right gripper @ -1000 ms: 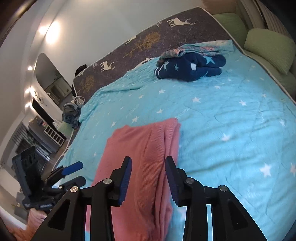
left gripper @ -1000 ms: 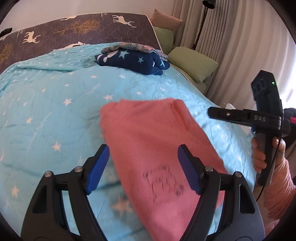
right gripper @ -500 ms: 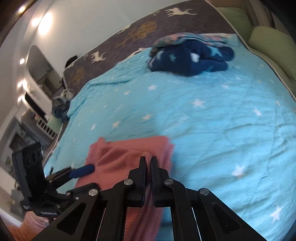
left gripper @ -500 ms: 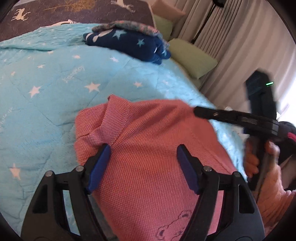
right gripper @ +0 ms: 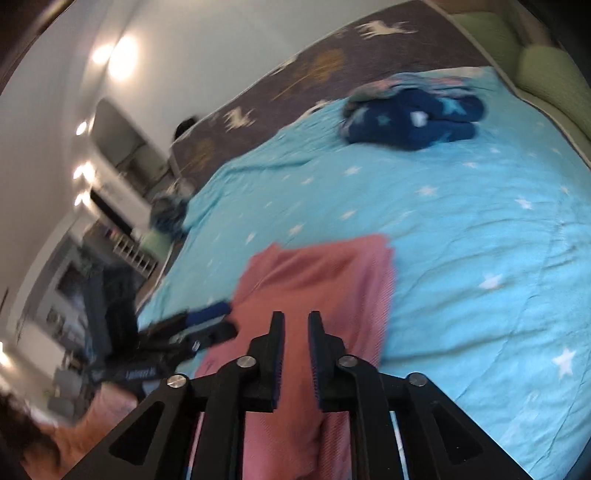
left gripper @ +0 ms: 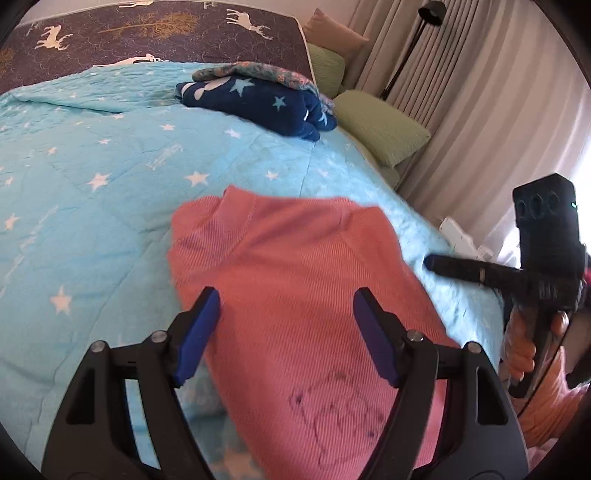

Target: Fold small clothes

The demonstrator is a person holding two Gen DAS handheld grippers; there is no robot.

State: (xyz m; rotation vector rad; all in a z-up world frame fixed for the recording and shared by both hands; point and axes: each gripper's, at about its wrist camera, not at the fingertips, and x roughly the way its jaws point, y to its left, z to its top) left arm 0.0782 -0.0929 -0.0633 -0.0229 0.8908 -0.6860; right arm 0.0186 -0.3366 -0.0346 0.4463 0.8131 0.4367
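Note:
A small pink ribbed garment [left gripper: 295, 288] with a dark bear outline lies folded on the light blue star blanket [left gripper: 92, 184]. My left gripper [left gripper: 286, 325] is open and hovers just above its middle, empty. In the right wrist view the garment [right gripper: 325, 280] lies under my right gripper [right gripper: 295, 332], whose jaws stand slightly apart with nothing between them. The right gripper also shows in the left wrist view [left gripper: 461, 267], just off the garment's right edge. The left gripper shows blurred in the right wrist view [right gripper: 207, 314], at the garment's left edge.
A pile of folded clothes, navy with stars [left gripper: 258, 99], sits at the far end of the bed near the deer-print headboard [left gripper: 147, 29]. Green pillows [left gripper: 380, 129] and curtains line the right side. The bed edge is near the garment's right side.
My right gripper, shut on the garment's edge half a second ago, has opened slightly and let go. My left gripper has pulled back; the garment now lies flatter.

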